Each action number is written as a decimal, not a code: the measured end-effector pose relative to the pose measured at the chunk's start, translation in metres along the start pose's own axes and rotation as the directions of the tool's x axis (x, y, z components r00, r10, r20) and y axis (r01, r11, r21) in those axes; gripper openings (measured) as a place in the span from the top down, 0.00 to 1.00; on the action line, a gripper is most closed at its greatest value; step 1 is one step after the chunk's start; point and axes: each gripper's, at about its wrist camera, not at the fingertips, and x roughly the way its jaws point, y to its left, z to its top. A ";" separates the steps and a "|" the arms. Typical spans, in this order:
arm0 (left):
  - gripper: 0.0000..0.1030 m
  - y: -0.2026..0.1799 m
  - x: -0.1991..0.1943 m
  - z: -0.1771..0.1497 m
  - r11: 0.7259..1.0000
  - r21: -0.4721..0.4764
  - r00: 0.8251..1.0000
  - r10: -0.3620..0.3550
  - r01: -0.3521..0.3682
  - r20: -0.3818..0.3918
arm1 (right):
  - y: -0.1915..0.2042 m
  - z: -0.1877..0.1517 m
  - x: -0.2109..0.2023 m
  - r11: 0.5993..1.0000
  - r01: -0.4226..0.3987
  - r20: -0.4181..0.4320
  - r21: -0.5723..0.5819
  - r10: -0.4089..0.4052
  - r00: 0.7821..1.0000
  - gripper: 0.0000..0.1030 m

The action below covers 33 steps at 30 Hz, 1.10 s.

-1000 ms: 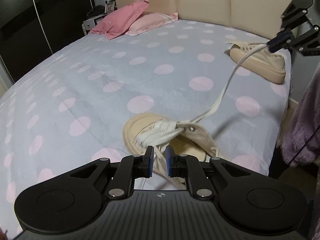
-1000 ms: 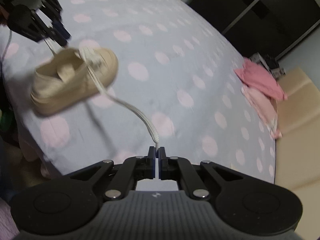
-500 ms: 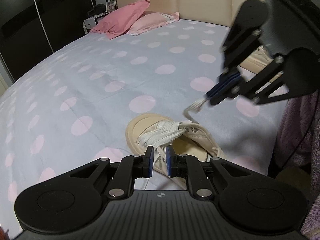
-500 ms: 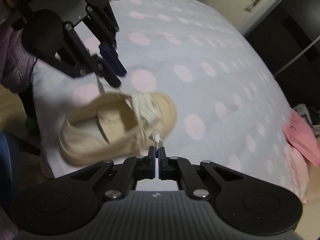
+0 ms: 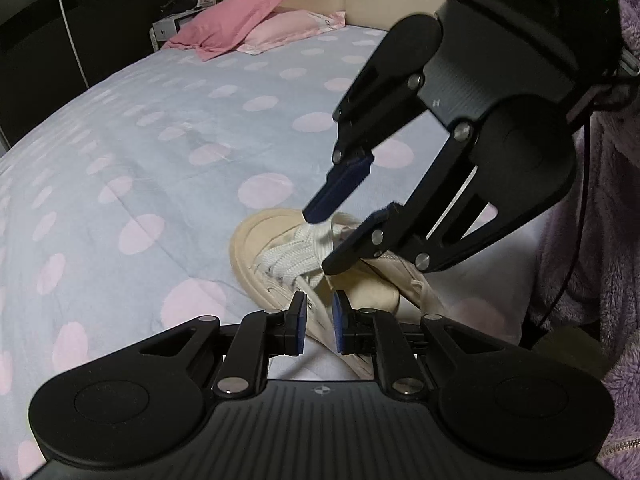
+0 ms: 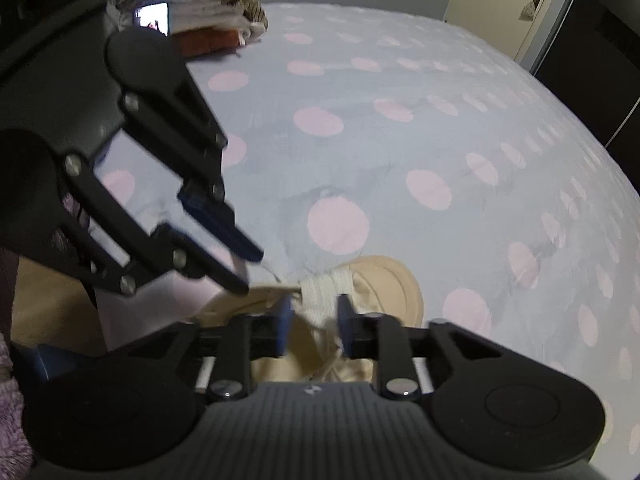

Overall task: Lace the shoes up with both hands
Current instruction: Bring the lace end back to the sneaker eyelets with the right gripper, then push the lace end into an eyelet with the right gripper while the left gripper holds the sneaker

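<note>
Left gripper (image 5: 320, 322): narrow, pinching shoe (image 5: 276, 256) side to steady it | right gripper (image 6: 313, 326): just opening over white laces (image 6: 326, 292), apparently releasing | bed (image 5: 140, 140)

Your right gripper (image 6: 313, 325) hangs over the beige canvas shoe (image 6: 384, 280), jaws just sprung apart, the bunched white lace (image 6: 326, 294) sitting loose between the blue pads (image 6: 285, 322). Up and left of your claw, the left gripper (image 6: 236, 260) reaches in, its tips at the shoe's edge. Beyond your fingers spreads the grey bedspread with pink dots (image 6: 400, 152), folded clothes (image 6: 200, 0) stacked at its far left.
</note>
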 end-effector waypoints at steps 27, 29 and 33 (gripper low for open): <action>0.94 -0.006 0.000 -0.006 1.000 0.007 0.999 0.006 -0.006 -0.044 | 0.012 -0.004 0.011 0.995 -0.030 -0.035 -0.096 0.027 0.999 0.97; 0.94 -0.006 -0.002 -0.006 1.000 0.004 0.999 0.005 -0.004 -0.044 | 0.011 -0.006 0.011 0.997 -0.072 -0.053 -0.032 0.070 0.996 0.97; 0.94 -0.008 -0.003 -0.005 1.000 0.007 0.999 0.005 -0.005 -0.043 | 0.013 -0.007 0.017 0.996 -0.088 -0.084 0.010 0.089 0.993 0.97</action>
